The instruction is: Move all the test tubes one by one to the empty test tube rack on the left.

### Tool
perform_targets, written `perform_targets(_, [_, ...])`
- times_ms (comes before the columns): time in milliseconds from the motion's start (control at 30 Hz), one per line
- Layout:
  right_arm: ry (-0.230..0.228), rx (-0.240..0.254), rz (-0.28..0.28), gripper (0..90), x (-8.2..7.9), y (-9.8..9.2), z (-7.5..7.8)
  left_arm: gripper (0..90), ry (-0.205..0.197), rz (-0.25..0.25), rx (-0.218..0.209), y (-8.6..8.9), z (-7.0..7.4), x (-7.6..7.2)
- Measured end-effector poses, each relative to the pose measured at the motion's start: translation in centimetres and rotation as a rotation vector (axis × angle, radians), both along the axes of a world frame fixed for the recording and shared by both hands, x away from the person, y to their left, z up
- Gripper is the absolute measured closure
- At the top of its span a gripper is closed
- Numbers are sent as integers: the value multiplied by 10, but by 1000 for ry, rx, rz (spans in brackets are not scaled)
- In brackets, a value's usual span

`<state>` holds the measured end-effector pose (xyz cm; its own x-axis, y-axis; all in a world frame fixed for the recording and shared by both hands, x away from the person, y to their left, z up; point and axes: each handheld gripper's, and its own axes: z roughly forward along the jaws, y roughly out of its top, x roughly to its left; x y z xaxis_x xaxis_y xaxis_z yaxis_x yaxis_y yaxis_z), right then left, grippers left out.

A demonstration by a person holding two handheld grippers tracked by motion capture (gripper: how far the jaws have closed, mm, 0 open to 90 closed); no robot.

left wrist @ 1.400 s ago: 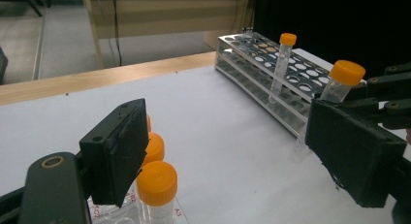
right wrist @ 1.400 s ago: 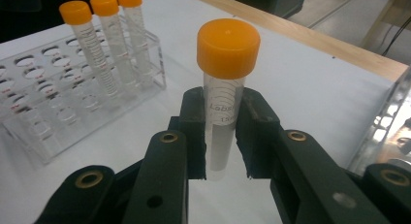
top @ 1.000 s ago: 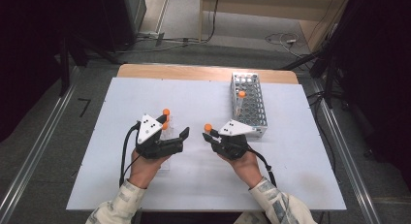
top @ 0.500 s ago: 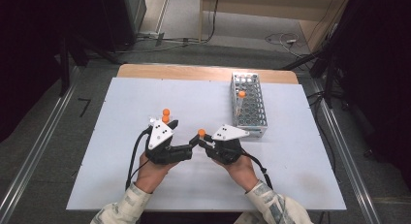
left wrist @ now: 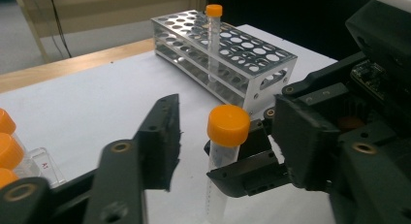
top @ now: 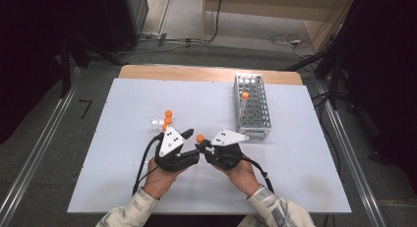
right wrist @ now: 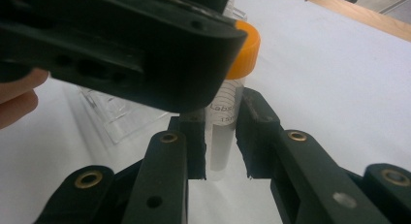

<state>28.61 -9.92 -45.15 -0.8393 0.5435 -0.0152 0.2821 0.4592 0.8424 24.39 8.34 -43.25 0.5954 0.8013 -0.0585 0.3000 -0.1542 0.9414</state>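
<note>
The right tool is clamped on a clear tube with an orange cap, holding it upright just above the white counter near its front middle. Its pads press the tube's body below the cap. The left tool faces it from the other side — its jaws have just been closing and now stand partly apart around the capped end, one on each side, not yet pressing it. Just behind the left tool, a clear holder carries more orange-capped tubes. Farther back on the right stands a metal rack with one capped tube upright in it.
</note>
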Motion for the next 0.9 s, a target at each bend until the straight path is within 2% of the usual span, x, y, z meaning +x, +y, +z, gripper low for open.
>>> perform_targets(200, [4,-1,2,711,-1,0,0,604,8,-15,11,-1,-3,1])
perform_targets(467, [10,2,7,710,-1,1,0,687,9,-11,25,-2,-5,1])
perform_targets(900, [13,5,13,710,-2,1,1,704,13,-12,26,-1,-5,1])
